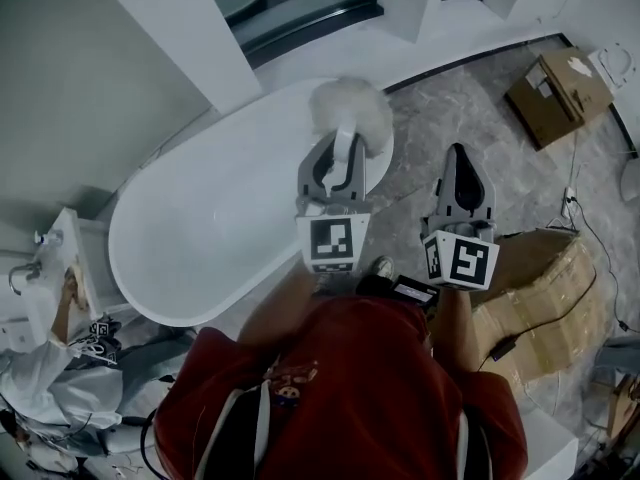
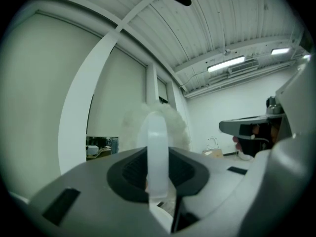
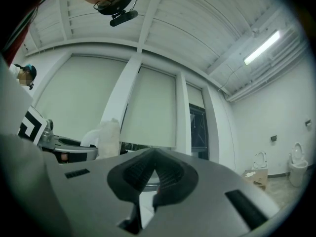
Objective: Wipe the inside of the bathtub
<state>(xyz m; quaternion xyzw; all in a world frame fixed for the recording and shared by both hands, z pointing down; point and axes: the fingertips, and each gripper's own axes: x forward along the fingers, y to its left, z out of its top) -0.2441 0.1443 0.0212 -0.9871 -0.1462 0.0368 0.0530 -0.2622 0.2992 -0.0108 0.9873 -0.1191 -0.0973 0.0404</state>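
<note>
The white oval bathtub (image 1: pixel 190 218) lies at the left and middle of the head view. My left gripper (image 1: pixel 343 158) (image 2: pixel 158 174) hangs above the tub's right end, shut on the white handle (image 2: pixel 157 147) of a fluffy white brush (image 1: pixel 351 111) (image 2: pixel 174 123). The brush head sticks out past the jaws, over the tub's rim, and I cannot tell whether it touches. Off to the right, my right gripper (image 1: pixel 458 156) (image 3: pixel 153 174) is over the stone floor, shut with nothing in its jaws. The brush (image 3: pixel 105 132) also shows at the left of the right gripper view.
A small cardboard box (image 1: pixel 558 93) lies on the floor at the far right, and a large taped cardboard piece (image 1: pixel 545 288) sits right of my body. A white washstand (image 1: pixel 72 268) stands left of the tub. A white wall and a dark window frame run behind it.
</note>
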